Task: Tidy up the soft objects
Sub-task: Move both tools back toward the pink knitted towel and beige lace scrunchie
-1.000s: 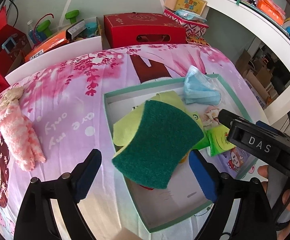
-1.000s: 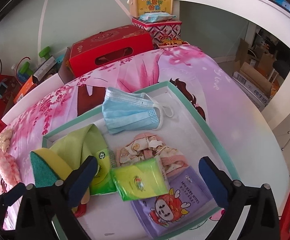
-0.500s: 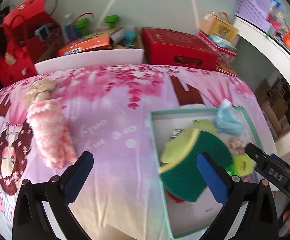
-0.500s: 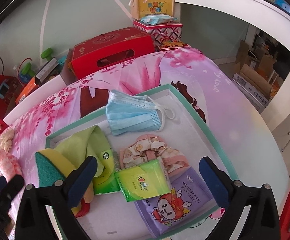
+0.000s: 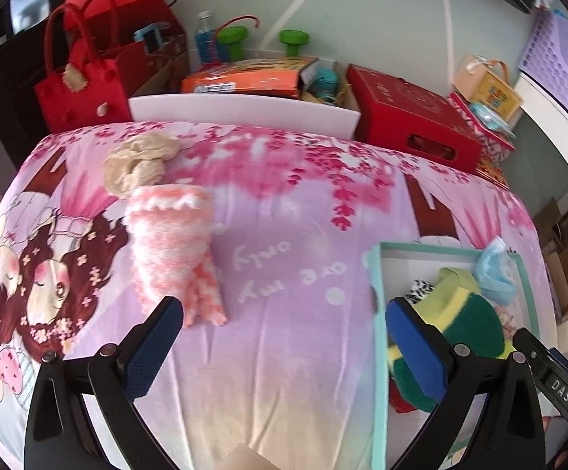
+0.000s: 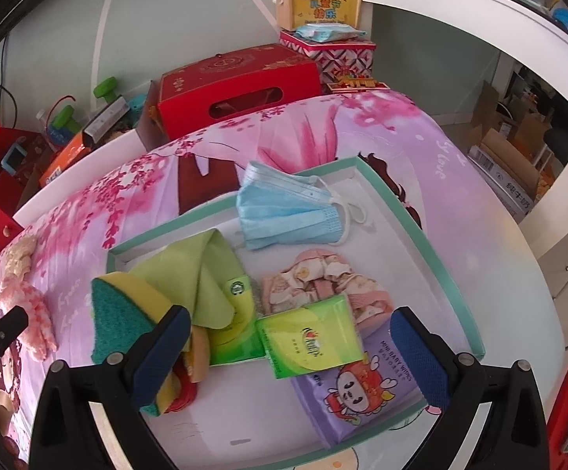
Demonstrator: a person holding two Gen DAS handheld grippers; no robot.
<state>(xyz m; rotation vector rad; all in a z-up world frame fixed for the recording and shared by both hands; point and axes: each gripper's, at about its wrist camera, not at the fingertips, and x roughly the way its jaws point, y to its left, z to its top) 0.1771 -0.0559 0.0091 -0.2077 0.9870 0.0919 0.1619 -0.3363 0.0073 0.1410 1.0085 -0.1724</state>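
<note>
Left wrist view: the left gripper point(image 5: 284, 337) is spread wide, gripping nothing, above the tablecloth point(image 5: 284, 372), with a pink fuzzy sock point(image 5: 174, 250) just ahead. Right wrist view: the right gripper point(image 6: 289, 352) is likewise released over the tray point(image 6: 456, 293), where sponge point(image 6: 123, 313) and mask point(image 6: 287, 207) are seen.

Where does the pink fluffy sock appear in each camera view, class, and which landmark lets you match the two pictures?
Left wrist view: the pink fluffy sock lies left of centre on the bedsheet, outside the teal-rimmed box.
Right wrist view: the same sock is at the far left edge, again outside the box.
Shared landmark: the red gift box beyond the bed.
</note>
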